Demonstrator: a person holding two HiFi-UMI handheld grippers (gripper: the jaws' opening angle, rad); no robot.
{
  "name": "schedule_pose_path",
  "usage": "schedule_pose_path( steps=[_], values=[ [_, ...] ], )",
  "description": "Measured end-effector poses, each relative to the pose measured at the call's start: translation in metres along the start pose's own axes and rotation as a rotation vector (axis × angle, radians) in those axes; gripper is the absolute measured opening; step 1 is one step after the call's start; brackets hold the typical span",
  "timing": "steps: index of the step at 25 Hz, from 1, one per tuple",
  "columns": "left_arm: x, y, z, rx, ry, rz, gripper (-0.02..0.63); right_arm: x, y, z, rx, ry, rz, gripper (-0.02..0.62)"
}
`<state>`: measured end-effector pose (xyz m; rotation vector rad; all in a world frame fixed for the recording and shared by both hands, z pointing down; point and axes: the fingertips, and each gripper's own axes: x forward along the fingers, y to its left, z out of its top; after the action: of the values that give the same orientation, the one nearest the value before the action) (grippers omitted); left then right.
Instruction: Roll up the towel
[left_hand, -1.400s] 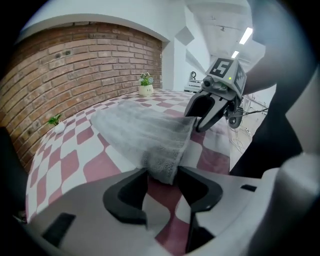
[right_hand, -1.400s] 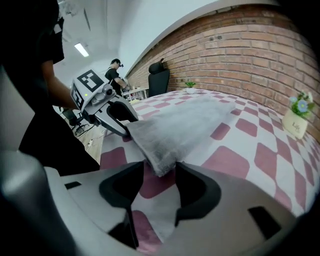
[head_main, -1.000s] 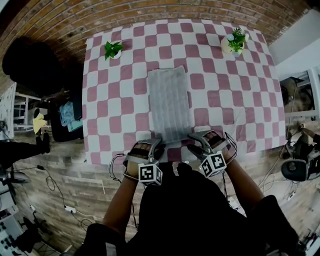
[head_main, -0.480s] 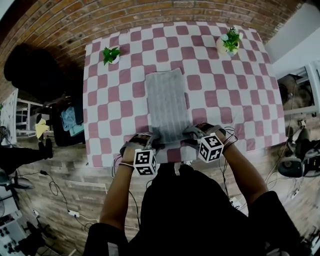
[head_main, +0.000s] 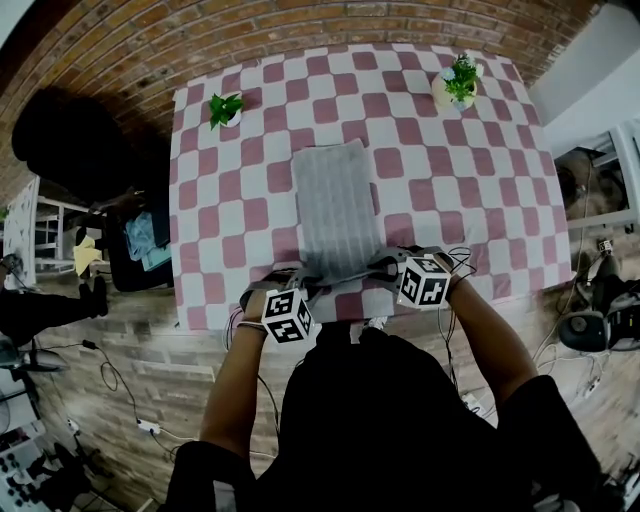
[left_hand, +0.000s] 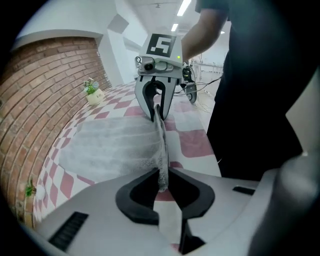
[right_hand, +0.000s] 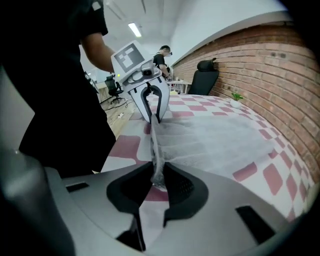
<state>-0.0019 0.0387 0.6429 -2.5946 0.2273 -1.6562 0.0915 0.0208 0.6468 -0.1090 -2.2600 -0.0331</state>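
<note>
Cloth was pinched in both tools. The left gripper (left_hand: 161, 186) had just been closing, and its black pads were now clamped on the near hem of the grey ribbed rectangular towel (head_main: 335, 210). The right gripper (right_hand: 157, 181) had closed the same way on that hem, toward the other corner. Between the two the edge stood up off the table as a taut ridge. I judged that was why I had taken both ends at once: a hem lifted evenly can be turned over itself to start a straight roll, while one corner alone would skew it. Both tools pointed steeply down at the table's near edge. The rest of the towel lay flat and unrolled along the middle of the pink-and-white chequered tablecloth (head_main: 460, 180), so I reckoned the rolling proper had not begun. Farther out, a small green potted plant (head_main: 226, 106) stood near the far left corner, and a flowering plant in a pale pot (head_main: 458, 82) near the far right. Both were well apart from the towel, and I saw nothing on the cloth in the roll's path. A dark cart of oddments (head_main: 135, 240) stood on the floor beside the table's left side, clear of my reach.
</note>
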Motion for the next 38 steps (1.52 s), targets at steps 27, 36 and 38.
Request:
schedule_pose_path(
  steps=[27, 36, 38],
  values=[
    [-0.020, 0.034, 0.020, 0.029, -0.035, 0.347, 0.067, -0.023, -0.065, 0.034, 0.939, -0.318, 0.530, 0.072],
    [-0.030, 0.091, 0.014, -0.295, -0.146, 0.234, 0.046, -0.071, -0.103, 0.040, 0.595, -0.479, -0.140, 0.139],
    [-0.025, 0.102, 0.012, -0.287, -0.123, 0.232, 0.048, -0.082, -0.095, 0.043, 0.434, -0.467, -0.300, 0.173]
  ],
)
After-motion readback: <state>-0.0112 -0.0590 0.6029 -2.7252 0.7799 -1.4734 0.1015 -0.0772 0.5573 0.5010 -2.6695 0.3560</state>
